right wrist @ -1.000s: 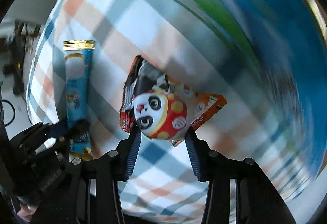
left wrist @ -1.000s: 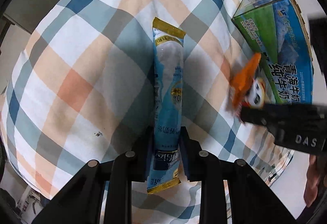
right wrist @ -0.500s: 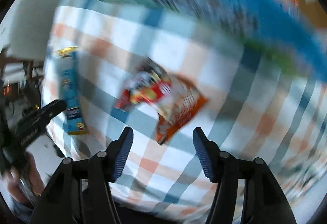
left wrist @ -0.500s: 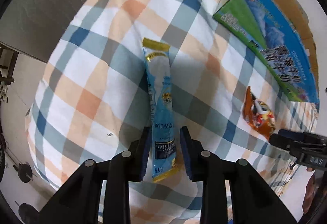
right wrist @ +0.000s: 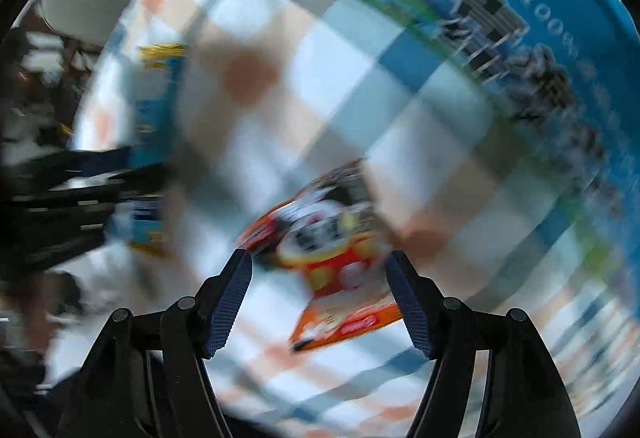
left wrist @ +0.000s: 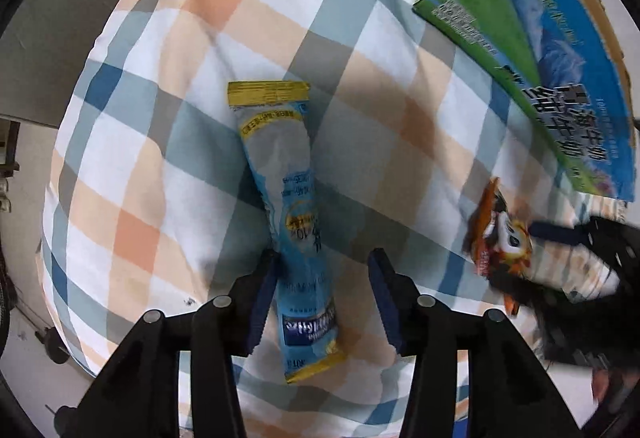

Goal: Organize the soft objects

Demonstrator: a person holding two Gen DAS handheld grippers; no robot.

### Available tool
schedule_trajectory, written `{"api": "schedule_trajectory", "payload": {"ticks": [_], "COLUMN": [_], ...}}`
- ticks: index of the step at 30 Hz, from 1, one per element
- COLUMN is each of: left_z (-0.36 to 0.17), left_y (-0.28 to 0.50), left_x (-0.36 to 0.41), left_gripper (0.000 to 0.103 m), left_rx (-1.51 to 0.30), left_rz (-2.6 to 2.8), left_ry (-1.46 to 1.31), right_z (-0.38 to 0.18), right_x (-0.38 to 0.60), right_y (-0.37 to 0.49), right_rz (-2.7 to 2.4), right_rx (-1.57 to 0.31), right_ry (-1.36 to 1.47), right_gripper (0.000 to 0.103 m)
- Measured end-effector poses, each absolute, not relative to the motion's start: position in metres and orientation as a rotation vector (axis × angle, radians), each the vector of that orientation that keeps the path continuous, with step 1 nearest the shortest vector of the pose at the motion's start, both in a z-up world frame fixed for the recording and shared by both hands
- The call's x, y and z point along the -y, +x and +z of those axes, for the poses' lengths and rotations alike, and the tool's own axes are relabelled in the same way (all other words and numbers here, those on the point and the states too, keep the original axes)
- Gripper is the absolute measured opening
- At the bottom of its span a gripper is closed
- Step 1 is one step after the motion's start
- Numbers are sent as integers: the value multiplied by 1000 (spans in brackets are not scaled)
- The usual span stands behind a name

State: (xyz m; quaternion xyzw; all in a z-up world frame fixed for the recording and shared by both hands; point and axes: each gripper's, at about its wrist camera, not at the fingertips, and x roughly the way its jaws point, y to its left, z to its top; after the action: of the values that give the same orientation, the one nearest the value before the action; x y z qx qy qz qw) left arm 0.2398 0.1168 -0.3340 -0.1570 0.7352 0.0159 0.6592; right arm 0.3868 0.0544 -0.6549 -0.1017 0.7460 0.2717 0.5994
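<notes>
Both grippers spread wide, nothing held. My left gripper (left wrist: 324,274) straddles the lower end of the blue stick pouch (left wrist: 286,214), which lies flat on the plaid cloth (left wrist: 168,126) — left pad just touching it, right pad clear. My right gripper (right wrist: 320,278) brackets the orange panda snack bag (right wrist: 332,262); view heavily blurred, contact unclear. Milk carton box (left wrist: 552,50) sits near, open side hidden. Looks like the pick step. Next: centre on each pack, close gently — soft packs crush.

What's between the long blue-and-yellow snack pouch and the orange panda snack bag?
Only bare checked cloth between pouch and bag, seen in the left wrist view.
</notes>
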Motion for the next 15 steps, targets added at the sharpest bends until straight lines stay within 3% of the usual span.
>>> {"api": "schedule_trajectory", "payload": {"ticks": [4,10,15], "left_z": [-347,-350,-335], "left_y": [245,249,234], "left_x": [-115,-108,-119], "left_gripper": [45,44,21], "left_rx": [-1682,-1683,-1666], "left_rz": [44,43,61], "left_ry": [-356,-331,-330], "right_z": [-637,-663,-674], "right_x": [-47,-38,-36], "right_y": [388,400,387], "right_rz": [601,619,651], "right_rx": [-1650,-1720,-1709], "right_ry": [-291,-252,-230], "right_gripper": [72,72,69]}}
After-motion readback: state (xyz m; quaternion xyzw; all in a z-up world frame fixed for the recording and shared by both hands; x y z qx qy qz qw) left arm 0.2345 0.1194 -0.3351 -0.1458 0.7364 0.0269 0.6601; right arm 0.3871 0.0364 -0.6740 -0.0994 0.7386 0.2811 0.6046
